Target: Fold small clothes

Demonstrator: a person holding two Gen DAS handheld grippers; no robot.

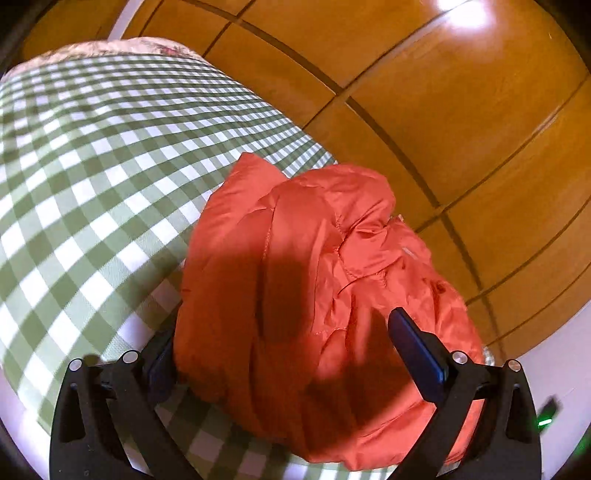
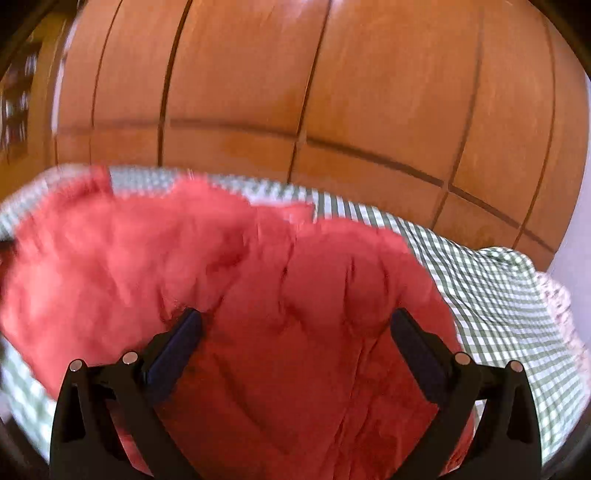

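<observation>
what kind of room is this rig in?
Likely a home room, perhaps a bedroom: a green gingham cloth covers the work surface, tall wooden panelled doors like a wardrobe's stand behind it, and an orange puffy garment lies on it.

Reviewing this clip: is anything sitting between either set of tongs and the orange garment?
Nothing visible. The left tongs and right tongs are both open directly over the orange garment, which lies bunched on the checked cloth.

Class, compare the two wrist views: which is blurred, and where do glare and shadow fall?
Right wrist view: motion blur smears the red garment and checked cloth. Left wrist view: sharper, glare on the wooden panelling, gripper shadow across the garment.
</observation>
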